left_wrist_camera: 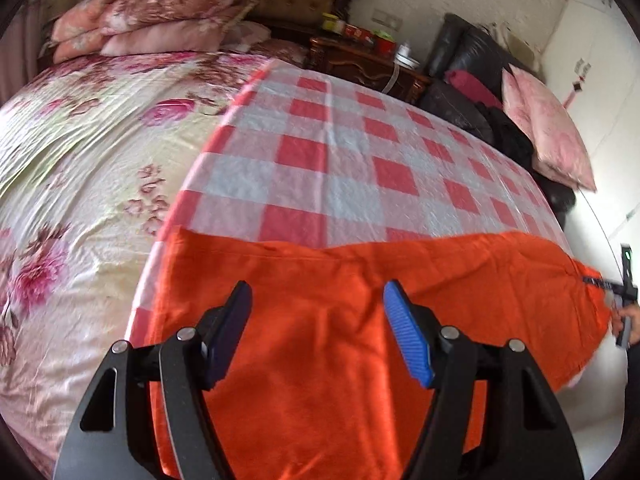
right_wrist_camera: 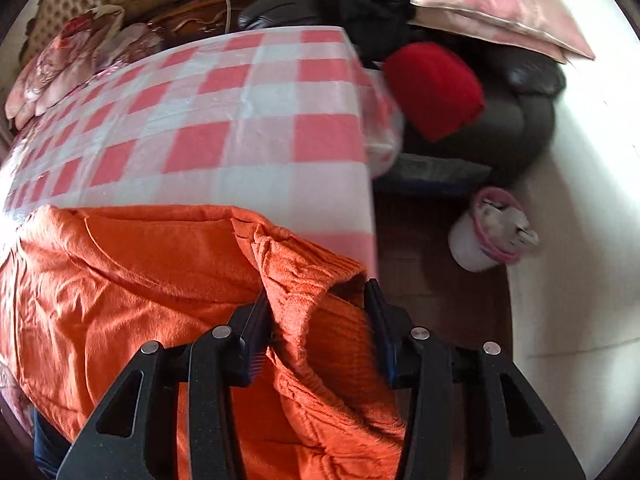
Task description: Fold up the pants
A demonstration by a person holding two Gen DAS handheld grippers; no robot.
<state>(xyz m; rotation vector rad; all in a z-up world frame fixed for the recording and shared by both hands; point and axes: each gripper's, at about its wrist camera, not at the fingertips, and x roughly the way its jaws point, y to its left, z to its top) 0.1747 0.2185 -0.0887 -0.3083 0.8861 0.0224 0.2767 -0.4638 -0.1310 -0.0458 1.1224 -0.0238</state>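
Orange pants (left_wrist_camera: 312, 320) lie spread across the near edge of a red-and-white checked cloth (left_wrist_camera: 340, 152) on the bed. My left gripper (left_wrist_camera: 318, 296) is open and hovers just above the flat orange fabric, holding nothing. In the right wrist view the pants (right_wrist_camera: 120, 280) are bunched at the ribbed waistband (right_wrist_camera: 316, 276), which rises between my right gripper (right_wrist_camera: 314, 296) fingers. The jaws stand apart with the fabric between them, not clamped. The right gripper also shows at the far right of the left wrist view (left_wrist_camera: 624, 304), at the end of the pants.
A floral quilt (left_wrist_camera: 80, 160) covers the bed's left side, with stacked pillows (left_wrist_camera: 160, 12) by the headboard. A wooden nightstand (left_wrist_camera: 360, 60), a black sofa (right_wrist_camera: 520, 112) with a pink pillow (right_wrist_camera: 480, 0) and red cloth (right_wrist_camera: 436, 92), and a white bin (right_wrist_camera: 488, 236) stand right of the bed.
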